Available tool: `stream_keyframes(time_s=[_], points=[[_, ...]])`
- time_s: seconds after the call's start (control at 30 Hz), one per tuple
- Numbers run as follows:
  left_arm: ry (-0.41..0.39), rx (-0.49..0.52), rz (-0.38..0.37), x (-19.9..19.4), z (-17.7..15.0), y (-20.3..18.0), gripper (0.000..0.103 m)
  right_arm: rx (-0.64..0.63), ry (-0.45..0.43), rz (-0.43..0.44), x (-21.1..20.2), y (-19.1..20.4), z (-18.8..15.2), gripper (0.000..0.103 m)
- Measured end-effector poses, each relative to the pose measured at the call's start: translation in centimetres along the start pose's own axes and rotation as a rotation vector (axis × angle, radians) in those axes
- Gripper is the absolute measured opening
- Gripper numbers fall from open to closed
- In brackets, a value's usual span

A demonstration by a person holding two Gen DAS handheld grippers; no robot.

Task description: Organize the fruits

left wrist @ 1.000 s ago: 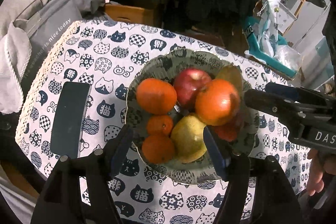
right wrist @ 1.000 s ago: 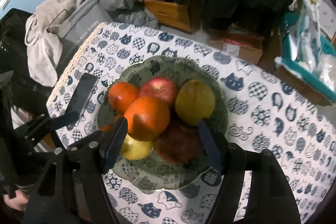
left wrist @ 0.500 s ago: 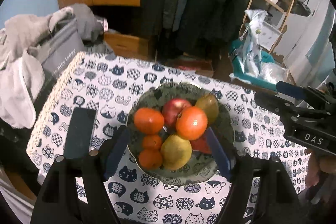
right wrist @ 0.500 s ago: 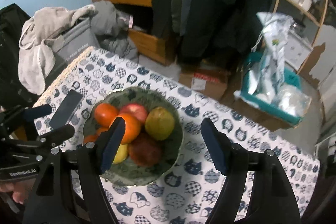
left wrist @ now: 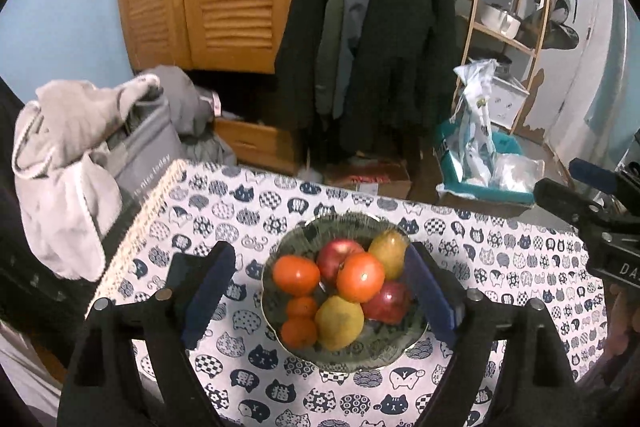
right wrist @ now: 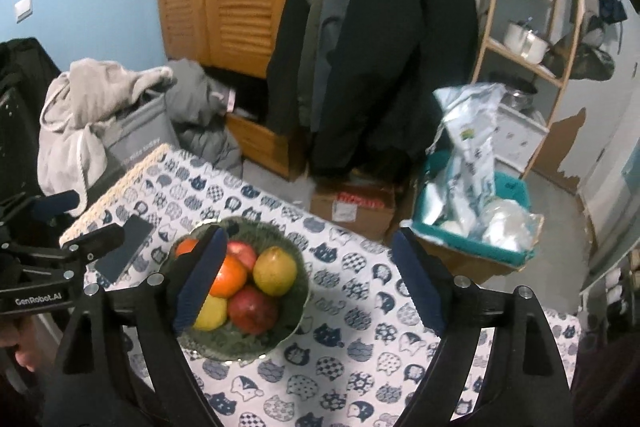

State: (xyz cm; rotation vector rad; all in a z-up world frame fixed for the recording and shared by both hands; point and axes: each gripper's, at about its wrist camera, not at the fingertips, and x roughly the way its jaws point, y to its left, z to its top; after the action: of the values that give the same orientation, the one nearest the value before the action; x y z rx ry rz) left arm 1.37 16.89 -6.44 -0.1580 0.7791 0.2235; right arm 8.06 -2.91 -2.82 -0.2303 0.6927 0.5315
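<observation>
Both grippers, left [left wrist: 318,301] and right [right wrist: 310,283], hang above the fruit bowl [left wrist: 304,233], jaws opening wide, nothing between them.

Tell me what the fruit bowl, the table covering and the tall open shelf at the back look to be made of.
Fruit bowl: probably glazed ceramic, dark green with a faint pattern; its scalloped rim glints.
Table covering: printed cloth, matte white with navy cat motifs; a woven, lace-like border hangs over the left edge.
Tall open shelf: light wood or bamboo by its pale tan slim poles; which of the two cannot be told.
</observation>
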Motion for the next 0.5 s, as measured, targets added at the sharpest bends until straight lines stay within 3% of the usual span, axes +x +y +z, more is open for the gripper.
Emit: stream_keyframes(time_s=[0.17, 0.5], points=[[-0.065, 0.018, 0.015, -2.1, 0.5, -0.7, 0.102, 0.003, -0.059, -0.043, -2.3, -0.4, 0.3, 0.084], [-0.161, 0.024, 0.005, -5.4, 1.5, -1.3, 0.102, 0.019, -0.141, -0.077, -5.6, -1.6, 0.0, 0.085]])
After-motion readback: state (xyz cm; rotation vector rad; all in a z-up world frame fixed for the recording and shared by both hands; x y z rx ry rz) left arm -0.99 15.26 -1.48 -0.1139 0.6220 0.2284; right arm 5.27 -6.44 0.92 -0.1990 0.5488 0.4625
